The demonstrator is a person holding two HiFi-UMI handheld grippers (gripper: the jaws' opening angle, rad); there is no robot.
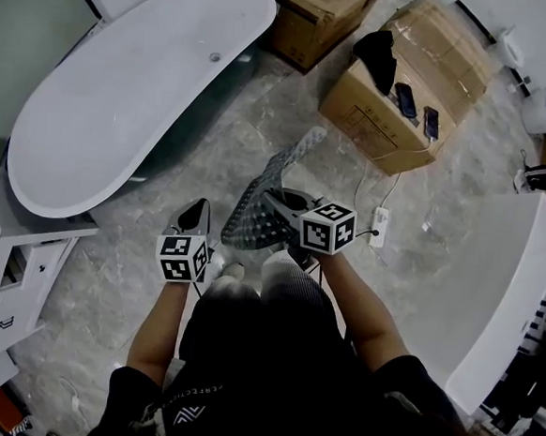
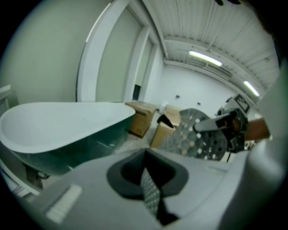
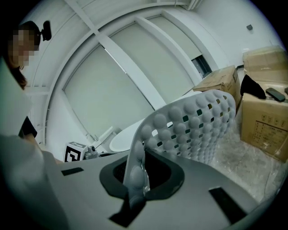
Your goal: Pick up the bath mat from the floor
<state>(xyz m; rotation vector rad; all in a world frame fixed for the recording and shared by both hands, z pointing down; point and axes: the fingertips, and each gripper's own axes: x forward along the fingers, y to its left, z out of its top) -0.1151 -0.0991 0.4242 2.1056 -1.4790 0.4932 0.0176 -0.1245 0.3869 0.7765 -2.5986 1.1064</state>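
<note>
The grey bath mat (image 1: 258, 205), perforated and studded, hangs off the marble floor in front of the person. My right gripper (image 1: 272, 201) is shut on its edge, and in the right gripper view the mat (image 3: 189, 126) rises from between the jaws (image 3: 134, 182) and curves away to the right. The left gripper (image 1: 198, 211) is beside the mat on the left, apart from it, with its jaws shut and nothing between them (image 2: 150, 191). From the left gripper view the mat (image 2: 198, 139) shows at a distance, pinched by the right gripper (image 2: 200, 128).
A white freestanding bathtub (image 1: 123, 88) lies to the left. Cardboard boxes (image 1: 411, 82) stand ahead, with phones (image 1: 406, 101) and a black cloth (image 1: 378, 56) on one. A white cabinet (image 1: 6, 267) is at the far left, a power strip (image 1: 379, 217) on the floor, and a curved white counter (image 1: 511, 306) at the right.
</note>
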